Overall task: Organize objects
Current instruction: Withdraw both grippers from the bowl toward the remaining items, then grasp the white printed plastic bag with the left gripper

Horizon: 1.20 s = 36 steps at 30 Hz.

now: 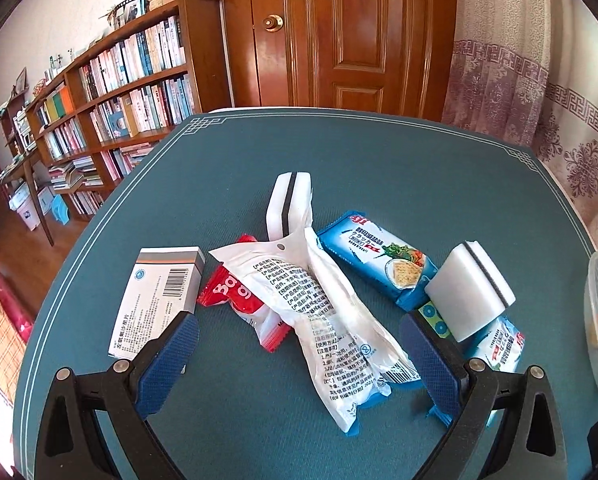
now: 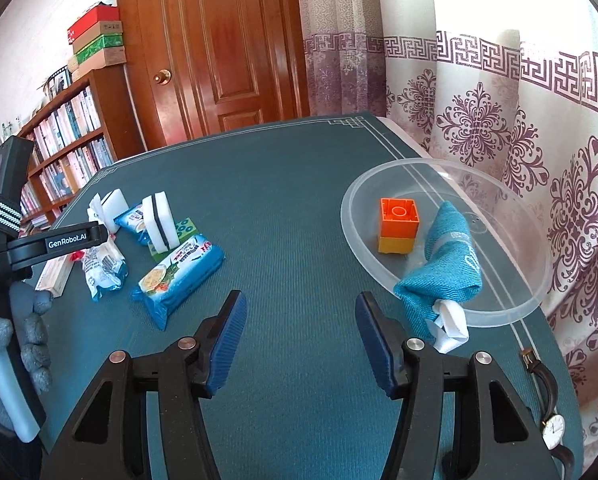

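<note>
Sorting barely begun: clear bowl [image 2: 439,296] at 2 o'clock holds orange block [image 2: 399,216] and teal cloth [image 2: 447,264]. Left gripper [image 1: 299,340] wide open, empty, straddling white packet [image 1: 331,320]; sponges [image 1: 469,288], cracker packs [image 1: 379,264], box [image 1: 159,292] remain. Right gripper [image 2: 301,312] half open, empty.

White lettering on the black arm of the left gripper [image 2: 99,236] reads "GenRobot.AI", with small print "Data Acquisition System" on its body. The red snack packet [image 1: 235,300] shows large white letters, partly hidden, seemingly "Ba" and "g". The white pouch [image 1: 331,312], blue cracker packet [image 1: 383,264] and medicine box [image 1: 159,296] carry Chinese or Japanese print too small to read; the box also has a barcode.
</note>
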### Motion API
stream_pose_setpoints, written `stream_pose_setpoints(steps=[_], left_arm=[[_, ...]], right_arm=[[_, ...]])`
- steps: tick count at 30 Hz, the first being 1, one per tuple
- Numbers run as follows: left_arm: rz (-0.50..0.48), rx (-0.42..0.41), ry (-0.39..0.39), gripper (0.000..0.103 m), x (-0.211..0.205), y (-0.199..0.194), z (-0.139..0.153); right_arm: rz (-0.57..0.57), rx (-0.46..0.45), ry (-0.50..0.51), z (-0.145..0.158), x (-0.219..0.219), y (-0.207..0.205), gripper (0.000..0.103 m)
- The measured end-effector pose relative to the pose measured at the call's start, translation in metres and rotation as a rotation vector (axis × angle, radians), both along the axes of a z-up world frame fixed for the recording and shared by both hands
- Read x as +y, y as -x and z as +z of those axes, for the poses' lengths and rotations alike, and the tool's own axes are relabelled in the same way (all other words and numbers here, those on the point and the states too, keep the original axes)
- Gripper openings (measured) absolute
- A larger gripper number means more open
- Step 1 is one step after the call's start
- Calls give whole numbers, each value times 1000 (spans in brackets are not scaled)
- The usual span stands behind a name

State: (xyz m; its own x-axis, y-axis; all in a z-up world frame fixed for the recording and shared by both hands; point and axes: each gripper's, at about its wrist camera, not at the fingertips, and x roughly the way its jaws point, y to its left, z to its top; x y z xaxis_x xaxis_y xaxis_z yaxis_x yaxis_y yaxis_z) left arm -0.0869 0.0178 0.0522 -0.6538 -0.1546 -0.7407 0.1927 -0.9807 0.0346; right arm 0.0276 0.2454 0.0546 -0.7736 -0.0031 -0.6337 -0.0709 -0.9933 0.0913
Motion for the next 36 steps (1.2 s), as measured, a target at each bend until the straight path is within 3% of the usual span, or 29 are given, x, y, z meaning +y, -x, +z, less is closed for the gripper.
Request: stream_pose_setpoints(steps=[8, 18, 28, 36], left_arm=[[10, -50, -89, 101, -10, 12, -12], [-66, -44, -139, 67, -6, 14, -11], [-150, -62, -187, 50, -9, -5, -8], [-244, -52, -178, 48, -9, -34, -1]], right_arm=[[35, -21, -2, -8, -9, 2, 58], [65, -42, -8, -17, -20, 3, 58], [91, -57, -1, -21, -28, 2, 58], [103, -93, 67, -23, -28, 8, 58]])
